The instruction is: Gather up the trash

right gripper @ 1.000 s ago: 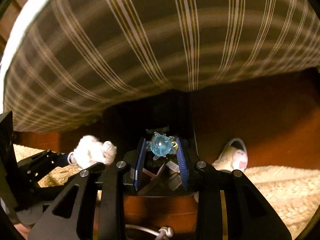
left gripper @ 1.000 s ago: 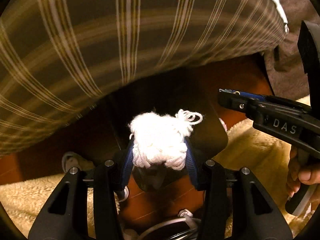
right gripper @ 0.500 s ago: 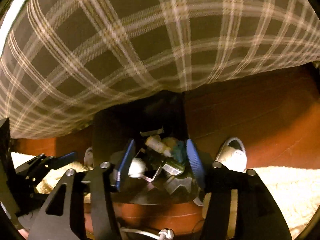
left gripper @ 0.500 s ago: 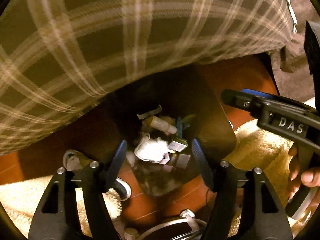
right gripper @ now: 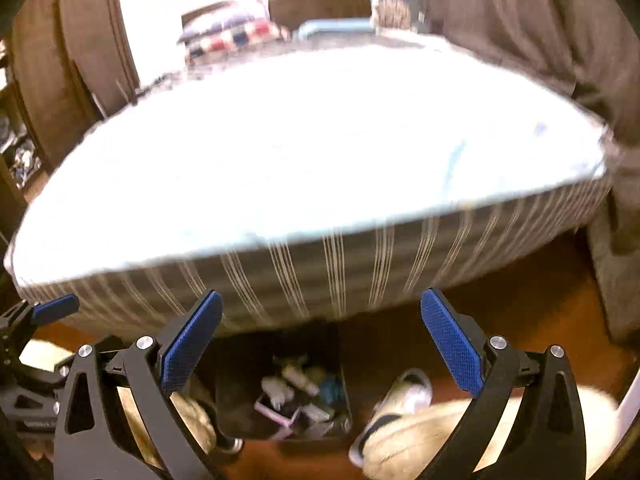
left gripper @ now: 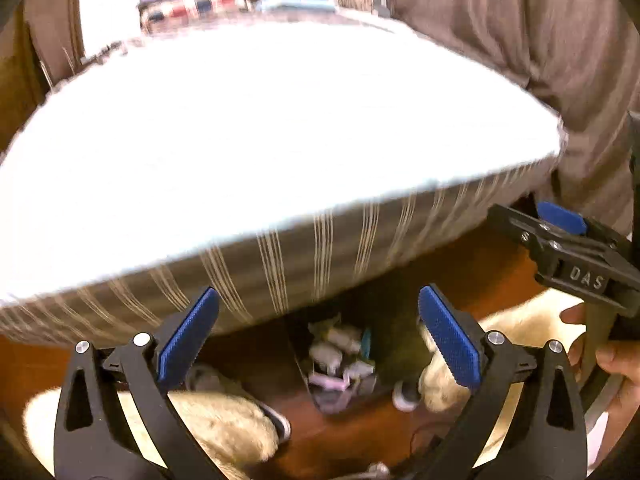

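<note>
The bed [right gripper: 304,152] fills the far side, its striped skirt hanging over the dark bin [right gripper: 280,384] on the floor, trash [right gripper: 296,392] heaped inside. Both hand-held grippers, left [left gripper: 318,344] and right [right gripper: 320,348], have just been opening and stand spread, empty. Best lift well clear of the bed edge before seeking more litter.

A table [right gripper: 320,152] fills the far half of the scene, its cloth [right gripper: 340,264] hanging over the near edge. A trash bin [right gripper: 240,380] stands on the floor [right gripper: 520,312] below that edge, with mixed trash [right gripper: 296,396] inside. A slipper [right gripper: 404,396] lies just right of the bin. A rug [right gripper: 440,440] occupies the near floor. Folded fabric [right gripper: 228,36] lies at the table's far end.
</note>
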Available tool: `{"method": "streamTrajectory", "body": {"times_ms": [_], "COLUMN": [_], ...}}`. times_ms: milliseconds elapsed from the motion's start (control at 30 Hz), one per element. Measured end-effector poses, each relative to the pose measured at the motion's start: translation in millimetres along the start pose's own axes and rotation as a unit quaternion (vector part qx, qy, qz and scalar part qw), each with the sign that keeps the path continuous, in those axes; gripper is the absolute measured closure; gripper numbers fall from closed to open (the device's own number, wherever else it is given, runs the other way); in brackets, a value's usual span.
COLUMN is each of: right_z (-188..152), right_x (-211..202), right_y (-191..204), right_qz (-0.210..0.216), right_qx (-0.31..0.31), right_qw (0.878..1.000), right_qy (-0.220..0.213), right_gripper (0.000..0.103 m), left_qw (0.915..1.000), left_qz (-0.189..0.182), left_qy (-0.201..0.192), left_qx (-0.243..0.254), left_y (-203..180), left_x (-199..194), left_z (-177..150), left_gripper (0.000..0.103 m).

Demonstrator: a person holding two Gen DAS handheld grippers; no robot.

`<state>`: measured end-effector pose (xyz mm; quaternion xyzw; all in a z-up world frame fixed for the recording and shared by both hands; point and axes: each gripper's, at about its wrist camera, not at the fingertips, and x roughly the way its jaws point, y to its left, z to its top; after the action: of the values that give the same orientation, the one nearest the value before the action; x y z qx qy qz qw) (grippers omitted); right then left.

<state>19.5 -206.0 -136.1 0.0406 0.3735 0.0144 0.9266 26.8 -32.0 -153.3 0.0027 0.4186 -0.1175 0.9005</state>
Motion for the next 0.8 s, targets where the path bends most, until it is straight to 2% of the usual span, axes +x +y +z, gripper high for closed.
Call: {"method": "streamTrajectory", "body": {"times_ms": [33, 167, 400, 800], "right_z": [5.9, 35.4, 68.9, 74.7], "right_x": [-10.7, -54.5, -98.2, -129.1], "right_y": [1.5, 12.2, 21.3, 28.3], "right_qz": [0.000, -0.018, -0.021, -0.043], "right_qx": [-0.002, -0.023, -0.037, -0.034], "right_qw": [1.000, 0.998, 0.993, 0.987], "right_qy": [-0.012, -0.064, -0.113, -0.154], "right_gripper": [0.003, 0.003, 0.003, 0.003], "left_qw": [0.9997, 0.9971, 0.9900, 0.9825], "left_qz": [0.008, 0.022, 0.041, 0.056], "left_qy": [-0.023, -0.072, -0.135, -0.177], "left_qx": [0.004, 0.010, 0.012, -0.008], "left_y": [-1.3, -5.1, -11.5, -9.9], "left_x": [-16.2, -55.1, -101.1, -136.8], "left_z": [9.5, 34.2, 63.7, 75.0], "left_gripper": [0.008, 0.008, 0.008, 0.008]}}
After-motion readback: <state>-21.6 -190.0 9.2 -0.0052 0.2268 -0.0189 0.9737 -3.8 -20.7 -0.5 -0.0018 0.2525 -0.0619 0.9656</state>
